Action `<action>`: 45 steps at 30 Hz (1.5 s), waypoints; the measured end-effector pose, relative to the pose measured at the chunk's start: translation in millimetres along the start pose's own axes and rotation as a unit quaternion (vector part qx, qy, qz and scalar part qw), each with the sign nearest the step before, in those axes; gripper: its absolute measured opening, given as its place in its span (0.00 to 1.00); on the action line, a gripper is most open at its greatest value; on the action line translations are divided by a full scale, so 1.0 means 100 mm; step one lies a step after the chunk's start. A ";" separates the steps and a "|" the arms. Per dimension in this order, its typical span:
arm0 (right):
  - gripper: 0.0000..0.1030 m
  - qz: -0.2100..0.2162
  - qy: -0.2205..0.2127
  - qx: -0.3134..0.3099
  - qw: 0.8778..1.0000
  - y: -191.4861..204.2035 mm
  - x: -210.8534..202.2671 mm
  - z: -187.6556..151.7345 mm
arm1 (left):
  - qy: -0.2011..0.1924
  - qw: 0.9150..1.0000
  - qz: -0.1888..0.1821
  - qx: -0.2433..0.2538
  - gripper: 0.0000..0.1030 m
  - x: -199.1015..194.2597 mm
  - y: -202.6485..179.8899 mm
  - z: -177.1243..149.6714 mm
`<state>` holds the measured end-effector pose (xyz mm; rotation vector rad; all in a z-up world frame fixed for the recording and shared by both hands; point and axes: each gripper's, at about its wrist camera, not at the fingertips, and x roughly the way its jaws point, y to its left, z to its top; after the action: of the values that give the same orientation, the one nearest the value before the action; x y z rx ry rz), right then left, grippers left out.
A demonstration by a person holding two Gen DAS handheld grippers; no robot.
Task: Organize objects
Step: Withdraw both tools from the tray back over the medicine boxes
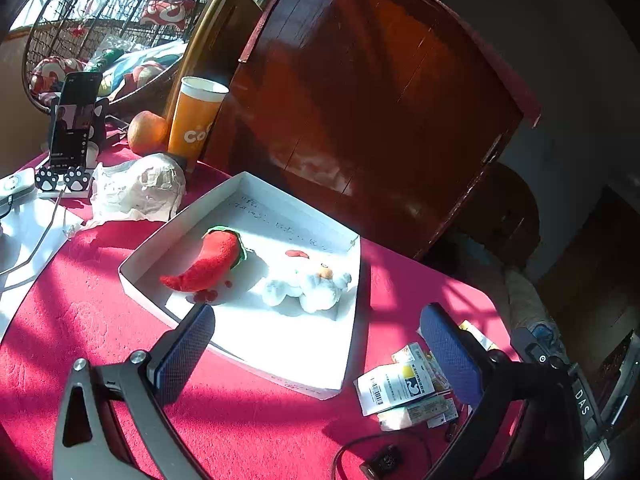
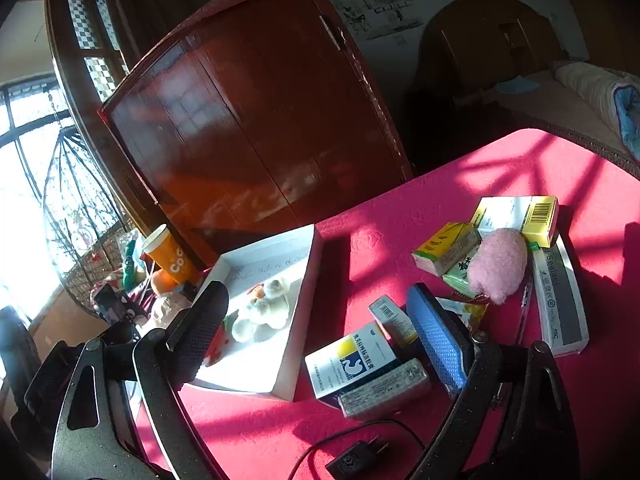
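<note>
Red tablecloth (image 2: 400, 208), pink plush (image 2: 498, 266) beyond right fingers (image 2: 436, 338)

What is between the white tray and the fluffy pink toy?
In the right wrist view, red cloth and a few small boxes lie between the white tray and the pink plush toy.

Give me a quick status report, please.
Left tool, right tool open, empty. Chili plush, white plush in white box. Pink plush remains among medicine boxes.
</note>
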<state>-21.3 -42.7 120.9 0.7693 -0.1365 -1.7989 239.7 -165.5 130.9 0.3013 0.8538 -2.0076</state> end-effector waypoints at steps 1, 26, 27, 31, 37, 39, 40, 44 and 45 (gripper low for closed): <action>0.89 0.001 -0.003 0.000 1.000 -0.01 -0.02 0.00 | 0.002 1.000 0.001 0.005 1.00 0.00 -0.03 -0.01; 0.89 -0.128 -0.067 0.083 0.986 -1.35 -0.78 0.39 | 0.069 0.993 0.006 0.095 1.00 0.27 -0.45 -0.36; 0.89 -0.132 -0.063 0.089 0.985 -1.41 -0.76 0.39 | 0.078 0.992 0.007 0.102 1.00 0.32 -0.46 -0.40; 0.89 -0.157 -0.021 0.100 0.982 -1.65 -0.59 0.33 | 0.119 0.981 -0.007 0.154 1.00 0.51 -0.57 -0.61; 0.89 -0.196 0.090 0.049 0.975 -1.78 -0.08 0.12 | 0.190 0.943 -0.037 0.272 1.00 0.73 -0.83 -1.08; 0.89 -0.205 0.101 0.031 0.973 -1.77 0.02 0.05 | 0.206 0.935 -0.039 0.287 1.00 0.79 -0.86 -1.19; 0.89 -0.206 0.104 0.027 0.973 -1.77 0.05 0.02 | 0.214 0.931 -0.040 0.291 1.00 0.82 -0.86 -1.23; 0.88 -0.205 0.124 0.014 0.971 -1.79 0.18 -0.06 | 0.232 0.920 -0.042 0.313 1.00 0.90 -0.87 -1.35; 0.88 -0.202 0.128 0.011 0.971 -1.79 0.20 -0.07 | 0.233 0.917 -0.042 0.321 1.00 0.91 -0.88 -1.38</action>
<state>-165.7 9.0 25.7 1.0978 0.1845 -2.0584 100.6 -101.3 22.9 1.1704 0.4514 -2.2936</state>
